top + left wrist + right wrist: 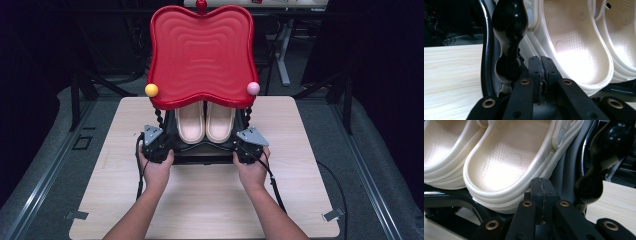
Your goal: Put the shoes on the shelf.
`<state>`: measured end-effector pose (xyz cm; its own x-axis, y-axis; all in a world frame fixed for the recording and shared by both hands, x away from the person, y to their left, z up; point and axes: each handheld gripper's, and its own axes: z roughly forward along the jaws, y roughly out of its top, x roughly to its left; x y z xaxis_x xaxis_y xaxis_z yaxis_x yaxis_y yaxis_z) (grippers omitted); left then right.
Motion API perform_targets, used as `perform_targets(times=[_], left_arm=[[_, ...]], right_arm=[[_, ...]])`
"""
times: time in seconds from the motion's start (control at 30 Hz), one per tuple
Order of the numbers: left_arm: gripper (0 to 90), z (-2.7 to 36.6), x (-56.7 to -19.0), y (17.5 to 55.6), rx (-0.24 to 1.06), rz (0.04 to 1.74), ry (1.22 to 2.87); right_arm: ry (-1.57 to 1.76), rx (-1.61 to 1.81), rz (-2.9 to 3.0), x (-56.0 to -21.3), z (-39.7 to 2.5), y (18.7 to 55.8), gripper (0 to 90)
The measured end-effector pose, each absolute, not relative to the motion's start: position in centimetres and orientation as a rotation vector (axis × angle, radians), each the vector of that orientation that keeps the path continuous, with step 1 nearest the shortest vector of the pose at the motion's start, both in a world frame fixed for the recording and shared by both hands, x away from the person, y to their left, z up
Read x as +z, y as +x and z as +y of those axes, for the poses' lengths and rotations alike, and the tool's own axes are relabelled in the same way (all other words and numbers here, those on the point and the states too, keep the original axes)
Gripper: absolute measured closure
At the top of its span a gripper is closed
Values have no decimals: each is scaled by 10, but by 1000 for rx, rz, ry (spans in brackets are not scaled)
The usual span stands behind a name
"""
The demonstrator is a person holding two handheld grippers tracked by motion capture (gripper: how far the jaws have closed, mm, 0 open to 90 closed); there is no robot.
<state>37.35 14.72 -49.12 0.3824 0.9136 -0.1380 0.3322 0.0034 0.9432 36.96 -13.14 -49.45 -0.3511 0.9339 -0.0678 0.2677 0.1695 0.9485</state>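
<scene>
Where rack (200, 155) nears table (300, 200) edge, 2 slippers (205, 122)

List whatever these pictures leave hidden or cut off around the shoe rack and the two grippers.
- Toes of the cream clogs: high view, covered by the red top shelf.
- What the left gripper pinches, if anything: left gripper view, jaws pressed together.
- Same for the right gripper: right gripper view.
- Black beaded post: left gripper view, cut by the top edge.

No readable text anywhere tbh: no brand on cream clogs (205, 122), no label on red shelf top (200, 55), bench (200, 200) blank.
</scene>
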Motion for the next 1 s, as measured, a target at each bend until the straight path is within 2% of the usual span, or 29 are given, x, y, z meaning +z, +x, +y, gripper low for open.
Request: perform_targets(times=[0.3,0.53,1.0], left_arm=[[853,154,-490,358,651,1133,1557],[768,160,-491,340,651,1116,1594],[522,189,-504,311,670,1113,1641]], right_arm=[[1125,1205,1756,-493,-138,355,890],[1090,1215,1796,-493,-149,334,843],[1079,1219,1876,-495,-179,301,546]])
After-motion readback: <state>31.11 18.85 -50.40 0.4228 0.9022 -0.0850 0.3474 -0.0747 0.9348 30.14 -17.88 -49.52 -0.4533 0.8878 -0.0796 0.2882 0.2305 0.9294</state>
